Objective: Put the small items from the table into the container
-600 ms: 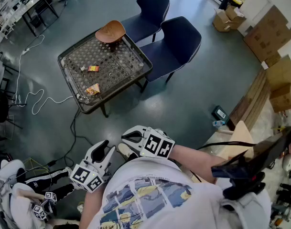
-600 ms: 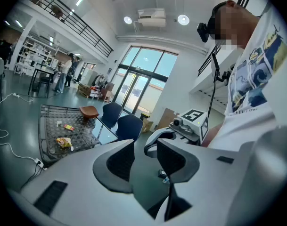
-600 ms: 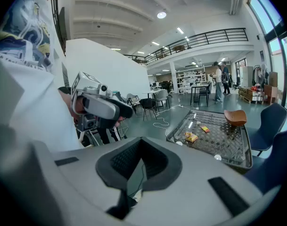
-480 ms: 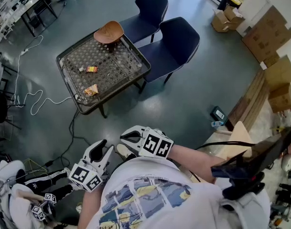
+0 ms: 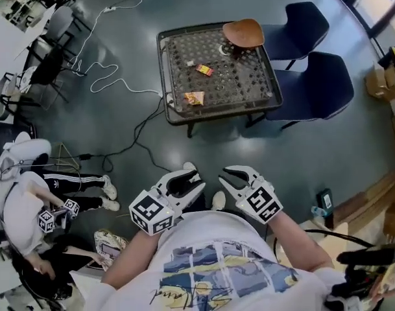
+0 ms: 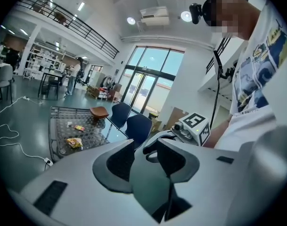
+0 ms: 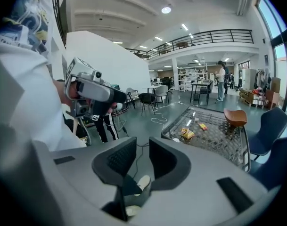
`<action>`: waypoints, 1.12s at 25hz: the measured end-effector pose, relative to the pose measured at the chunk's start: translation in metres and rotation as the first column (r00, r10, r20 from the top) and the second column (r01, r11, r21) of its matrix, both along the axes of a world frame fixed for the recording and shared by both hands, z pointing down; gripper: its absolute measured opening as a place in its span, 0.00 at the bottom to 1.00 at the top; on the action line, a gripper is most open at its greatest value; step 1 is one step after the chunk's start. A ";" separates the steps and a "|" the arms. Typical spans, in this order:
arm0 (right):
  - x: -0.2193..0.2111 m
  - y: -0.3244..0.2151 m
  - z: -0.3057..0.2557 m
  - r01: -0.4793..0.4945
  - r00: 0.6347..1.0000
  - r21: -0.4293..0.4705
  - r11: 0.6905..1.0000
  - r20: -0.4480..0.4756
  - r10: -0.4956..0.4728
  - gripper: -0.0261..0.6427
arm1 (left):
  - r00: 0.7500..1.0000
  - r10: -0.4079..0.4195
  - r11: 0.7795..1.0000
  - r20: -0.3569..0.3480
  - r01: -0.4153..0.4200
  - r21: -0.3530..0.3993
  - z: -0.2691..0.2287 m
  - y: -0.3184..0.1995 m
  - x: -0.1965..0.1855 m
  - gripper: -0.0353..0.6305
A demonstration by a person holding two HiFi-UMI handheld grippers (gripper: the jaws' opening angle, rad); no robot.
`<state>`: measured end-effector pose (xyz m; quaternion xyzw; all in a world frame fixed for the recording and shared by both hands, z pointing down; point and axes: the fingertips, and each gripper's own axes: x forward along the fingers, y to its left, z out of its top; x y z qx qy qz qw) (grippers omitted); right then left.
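The left gripper (image 5: 189, 180) is held low in front of the person's body with its jaws spread wide and nothing between them. The right gripper (image 5: 236, 175) is held just beside it, its jaws set closer but plainly parted, and only the floor (image 5: 203, 144) is seen through the gap; it too is empty. Both grippers are pointed toward the counter (image 5: 223, 111), a dark metal mesh counter on legs, and are kept well apart from it across bare floor. No small item has been picked up yet. On the counter, a crumpled orange snack packet (image 5: 194, 98) lies near the edge closest to the grippers, a red-and-yellow packet (image 5: 204, 70) lies near the counter's middle, and a small white piece (image 5: 190, 63) lies just beside that packet. The container (image 5: 244, 32), a brown rounded dish, sits at the counter's far right corner; whether anything is in it cannot be told. Two dark blue chairs (image 5: 317, 86) stand along the counter's right side, and a white cable (image 5: 113, 83) trails over the floor off the counter's left side. The step in hand is judged to be the approach, before any first grasp. For the next move, the counter must be reached, and an open gripper must be lowered over the nearest packet and closed on it.
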<state>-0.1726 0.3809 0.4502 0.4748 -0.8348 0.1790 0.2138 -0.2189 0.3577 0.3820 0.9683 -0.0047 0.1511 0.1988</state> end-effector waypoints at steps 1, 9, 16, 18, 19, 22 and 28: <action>0.001 -0.012 0.006 0.005 1.000 -0.002 1.000 -0.018 -0.005 0.14 | 1.000 -0.001 1.000 0.001 0.001 -0.001 0.005 -0.009 -0.002 0.29; 0.027 -0.132 0.050 0.018 0.982 -0.088 0.996 -0.184 -0.034 0.20 | 0.999 -0.005 0.999 -0.036 0.004 -0.044 0.006 -0.119 0.001 0.29; 0.050 -0.233 0.098 0.057 0.946 -0.179 0.982 -0.303 -0.110 0.21 | 0.998 -0.028 0.996 -0.055 0.023 -0.088 0.008 -0.201 -0.005 0.18; 0.061 -0.261 0.120 0.066 0.942 -0.197 0.978 -0.310 -0.126 0.21 | 0.998 -0.049 0.994 -0.042 0.044 -0.101 0.016 -0.221 -0.002 0.09; 0.065 -0.273 0.132 0.074 0.939 -0.210 0.975 -0.315 -0.139 0.21 | 0.998 -0.061 0.993 -0.033 0.057 -0.107 0.021 -0.229 -0.001 0.07; 0.073 -0.310 0.162 0.106 0.926 -0.238 0.966 -0.330 -0.183 0.24 | 0.996 -0.090 0.988 -0.007 0.089 -0.127 0.034 -0.249 -0.001 0.06; 0.079 -0.356 0.210 0.254 0.876 -0.295 0.921 -0.334 -0.348 0.34 | 0.980 -0.192 0.964 0.060 0.200 -0.176 0.043 -0.279 0.022 0.06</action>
